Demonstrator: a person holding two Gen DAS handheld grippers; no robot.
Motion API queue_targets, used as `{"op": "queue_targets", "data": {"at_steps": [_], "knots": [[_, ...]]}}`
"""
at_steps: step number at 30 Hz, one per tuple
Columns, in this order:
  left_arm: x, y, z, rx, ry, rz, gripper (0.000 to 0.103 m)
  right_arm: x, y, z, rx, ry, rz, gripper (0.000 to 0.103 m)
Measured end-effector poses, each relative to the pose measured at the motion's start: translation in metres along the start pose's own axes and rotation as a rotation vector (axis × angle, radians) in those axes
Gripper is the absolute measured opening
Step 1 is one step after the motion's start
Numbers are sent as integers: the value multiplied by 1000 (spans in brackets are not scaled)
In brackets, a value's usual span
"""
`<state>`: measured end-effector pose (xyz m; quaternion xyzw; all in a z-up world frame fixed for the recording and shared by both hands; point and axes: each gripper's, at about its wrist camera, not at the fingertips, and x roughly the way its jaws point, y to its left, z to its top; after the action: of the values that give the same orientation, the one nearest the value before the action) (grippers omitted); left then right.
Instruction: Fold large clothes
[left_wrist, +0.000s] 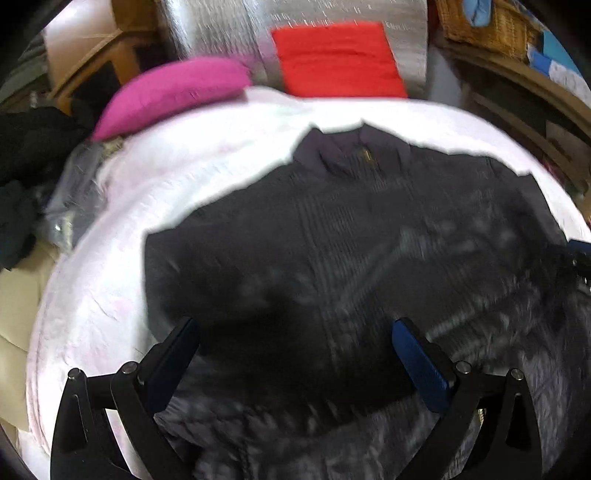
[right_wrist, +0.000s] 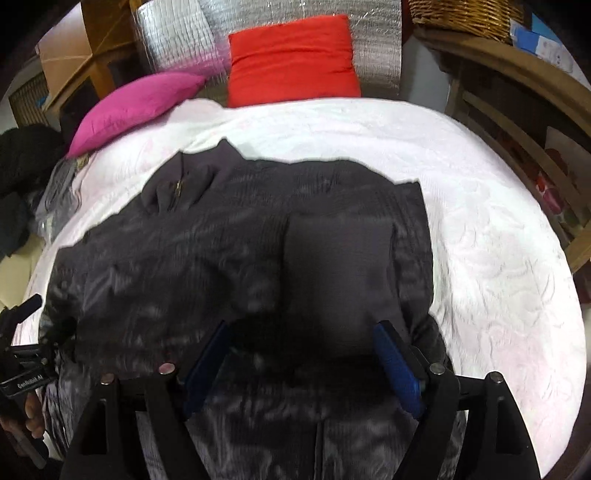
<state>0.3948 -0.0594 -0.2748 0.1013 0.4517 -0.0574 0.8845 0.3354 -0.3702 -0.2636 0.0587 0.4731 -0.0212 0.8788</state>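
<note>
Where left wrist blurs, jacket (right_wrist: 240, 258) cuff (right_wrist: 338, 266) sharp on right.

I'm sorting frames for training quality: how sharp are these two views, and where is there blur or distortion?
Left wrist view: heavy motion smear over the dark jacket and red pillow; the left tool stays sharper. Right wrist view: crisper, with the red pillow clear, but the jacket near the right tool is smeared. Both views: fisheye curves the white bedspread, with dark corners.
</note>
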Motion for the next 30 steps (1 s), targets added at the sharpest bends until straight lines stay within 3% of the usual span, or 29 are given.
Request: {"op": "queue_targets", "data": {"at_steps": [2, 5, 7, 10, 11, 18, 25, 27, 30], "knots": [[7, 0, -3, 4, 25, 2, 103, 9, 2, 0, -16, 22, -29, 58], [3, 4, -6, -27, 25, -29, 103, 0, -4, -5, 22, 9, 10, 45], [-5, 10, -8, -49, 4, -49, 103, -11, -8, -7, 56, -19, 57, 45], [-22, 17, -17, -71, -46, -45, 103, -26, -12, -13, 55, -51, 63, 48], [-27, 21, -19, -84, -63, -36, 103, -29, -16, -15, 66, -58, 70, 53], [-23, 58, -14, -234, -66, -19, 103, -20, -66, -4, 296, -66, 230, 54], [-4, 44, -2, -165, -26, 48, 103, 9, -72, 12, 324, -27, 208, 55], [7, 36, -4, -134, 32, 62, 103, 19, -68, 14, 307, 1, 178, 54], [15, 31, -2, -126, 51, 48, 103, 32, -59, 16, 274, 29, 112, 45]]}}
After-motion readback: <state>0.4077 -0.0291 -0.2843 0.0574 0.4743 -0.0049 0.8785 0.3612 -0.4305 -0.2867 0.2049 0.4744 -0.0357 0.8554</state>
